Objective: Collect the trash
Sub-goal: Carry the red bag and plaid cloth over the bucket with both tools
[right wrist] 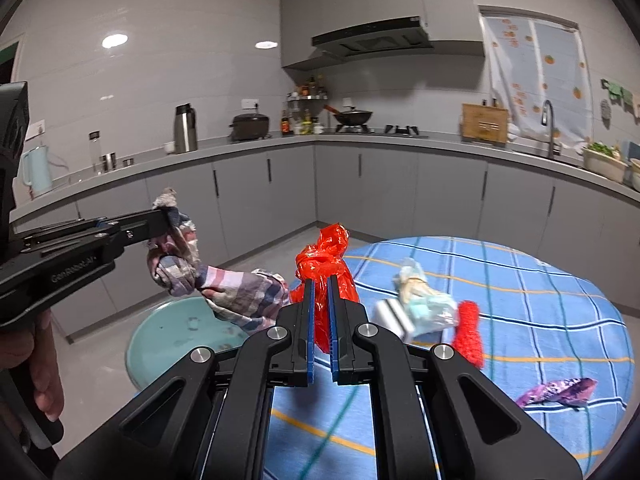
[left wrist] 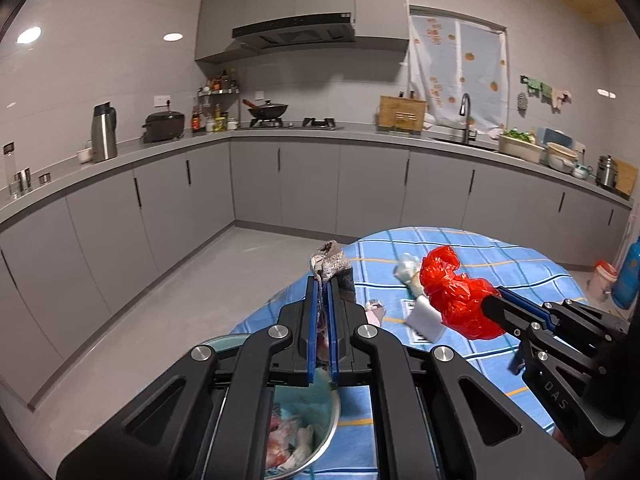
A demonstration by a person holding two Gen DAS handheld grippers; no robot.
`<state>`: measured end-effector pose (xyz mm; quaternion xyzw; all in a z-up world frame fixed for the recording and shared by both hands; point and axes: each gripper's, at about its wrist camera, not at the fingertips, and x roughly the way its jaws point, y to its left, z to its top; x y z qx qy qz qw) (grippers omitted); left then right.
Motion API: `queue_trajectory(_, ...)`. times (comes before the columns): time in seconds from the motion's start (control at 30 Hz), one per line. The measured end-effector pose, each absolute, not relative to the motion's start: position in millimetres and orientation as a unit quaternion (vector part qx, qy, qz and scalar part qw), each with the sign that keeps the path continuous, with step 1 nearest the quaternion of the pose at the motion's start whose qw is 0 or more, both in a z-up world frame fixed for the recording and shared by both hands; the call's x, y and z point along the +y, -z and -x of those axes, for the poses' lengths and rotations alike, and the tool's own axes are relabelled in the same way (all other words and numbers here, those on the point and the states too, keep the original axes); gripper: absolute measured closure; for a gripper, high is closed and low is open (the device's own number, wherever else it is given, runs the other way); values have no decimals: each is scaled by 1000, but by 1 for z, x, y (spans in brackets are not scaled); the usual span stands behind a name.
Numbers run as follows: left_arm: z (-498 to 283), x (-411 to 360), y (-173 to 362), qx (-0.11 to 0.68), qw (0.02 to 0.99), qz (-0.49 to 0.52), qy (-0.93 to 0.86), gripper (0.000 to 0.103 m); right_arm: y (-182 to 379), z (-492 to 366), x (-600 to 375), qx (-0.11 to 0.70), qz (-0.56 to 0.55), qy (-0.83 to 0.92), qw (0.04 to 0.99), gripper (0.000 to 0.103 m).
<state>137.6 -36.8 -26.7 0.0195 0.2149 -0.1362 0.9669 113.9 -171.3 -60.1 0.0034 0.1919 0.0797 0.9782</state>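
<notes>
My left gripper (left wrist: 323, 280) pinches the checked cloth (right wrist: 240, 292) over the basin (right wrist: 168, 336) while my right gripper (right wrist: 320, 280) clamps the red bag (right wrist: 326, 264), both lifted to drop in

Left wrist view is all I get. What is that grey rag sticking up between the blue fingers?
Observer: It is the end of a knotted checked cloth. The rest droops from the left gripper, with a round teal basin below it.
Operator: Is there more rubbish behind the crumpled red plastic bag?
Observer: Yes. A purple foil wrapper lies on the blue checked tablecloth. The right gripper, which is clamping that bag, hides it from you.
</notes>
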Motion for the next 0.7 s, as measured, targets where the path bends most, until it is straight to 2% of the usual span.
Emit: queue_trajectory(0.7, -150, 37, 52, 238, 969, 1, 62, 98, 65, -136, -106, 200, 24, -155, 967, 96)
